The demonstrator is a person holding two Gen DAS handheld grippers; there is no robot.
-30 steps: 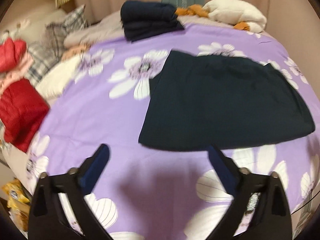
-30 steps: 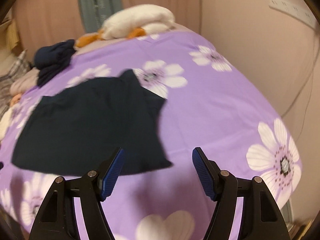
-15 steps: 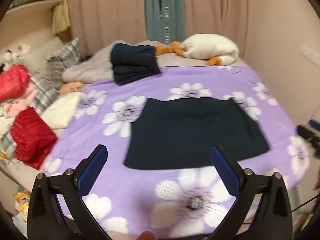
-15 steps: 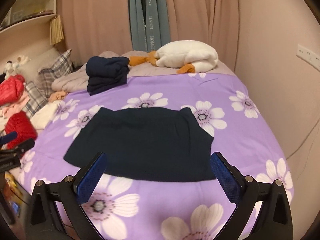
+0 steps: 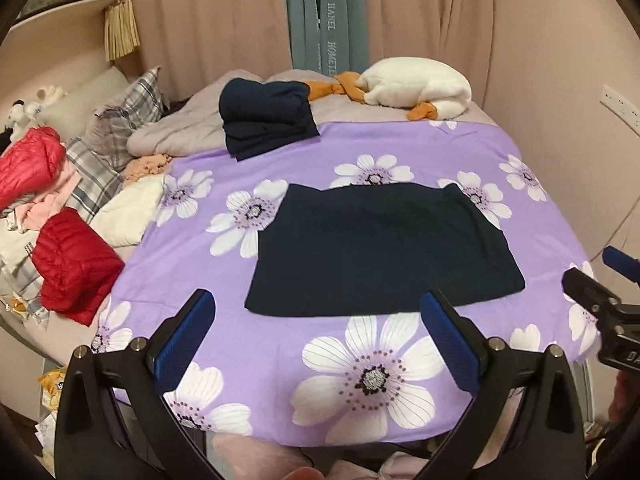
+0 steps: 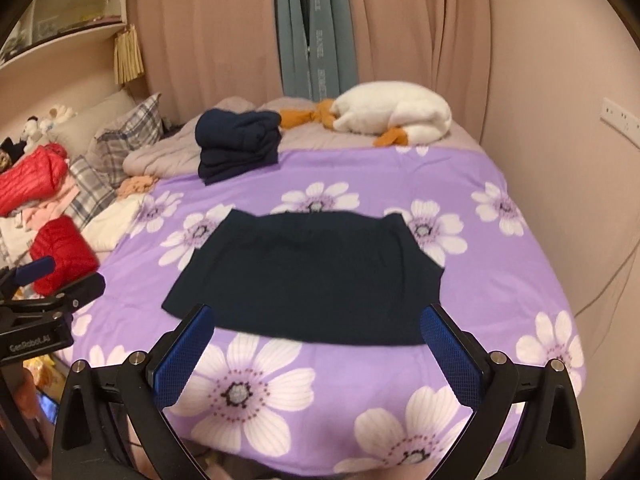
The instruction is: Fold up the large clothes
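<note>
Left wrist view: your left gripper [image 5: 316,336] hangs above the near edge of the bed, jaws spread wide and empty. The dark garment [image 5: 380,256] lies flat as a partly folded rectangle in the middle of the purple floral sheet [image 5: 248,360], well apart from your fingers. The right gripper [image 5: 600,300] shows at the frame's right side, off the bed. For the next fold, in my judgement, take the near hem at its left corner and pinch only the cloth, not the sheet beneath.

Open sheet surrounds the garment on all sides. The folded dark stack [image 5: 266,118] sits beyond its far edge, and the red jackets [image 5: 74,268] crowd the left margin; keep your sweep short of both.

Right wrist view: your right gripper [image 6: 318,344] is likewise spread and holding nothing, poised just short of the garment's near hem. Match the left by taking the near right corner. The wall stands close on the right, so lift and carry forward rather than outward.
</note>
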